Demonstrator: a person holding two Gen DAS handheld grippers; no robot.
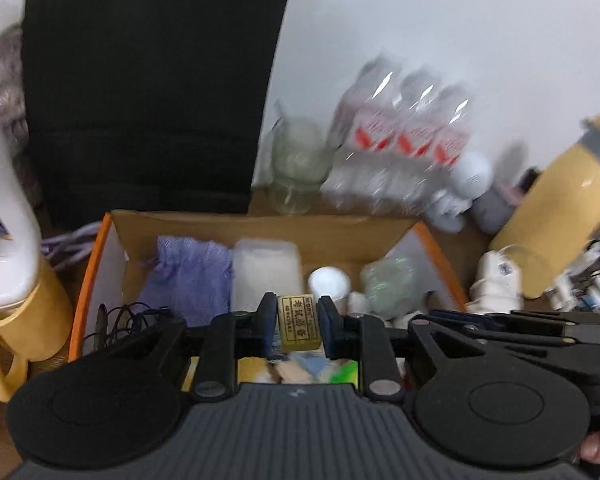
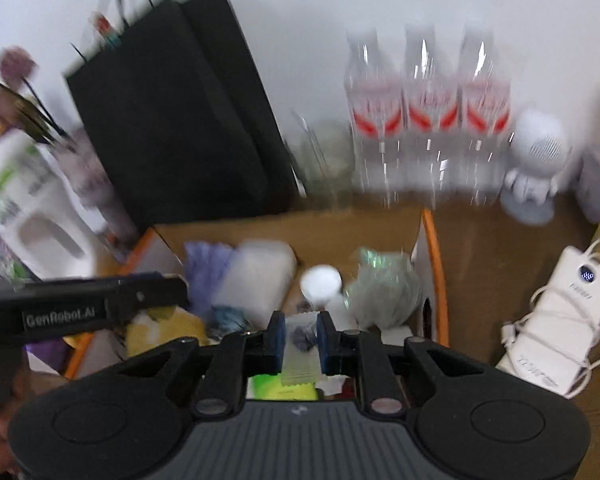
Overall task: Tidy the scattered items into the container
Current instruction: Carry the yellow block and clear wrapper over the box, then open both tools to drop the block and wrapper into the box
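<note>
An orange-edged cardboard box (image 1: 260,224) holds a purple pouch (image 1: 188,276), a frosted plastic case (image 1: 266,272), a white cap (image 1: 329,282) and a greenish wrapped bundle (image 1: 392,284). My left gripper (image 1: 298,326) is shut on a small yellow eraser (image 1: 298,326) over the box. My right gripper (image 2: 301,342) hovers over the same box (image 2: 434,248), its jaws close on either side of a small clear packet (image 2: 300,354). The left gripper's body (image 2: 80,308) shows in the right wrist view.
A black paper bag (image 2: 172,120), three water bottles (image 2: 432,112), a glass jar (image 1: 296,160) and a white figurine (image 2: 534,168) stand behind the box. A yellow mug (image 1: 24,332) is left of it. A white power bank with cable (image 2: 556,320) and a yellow bottle (image 1: 556,208) lie right.
</note>
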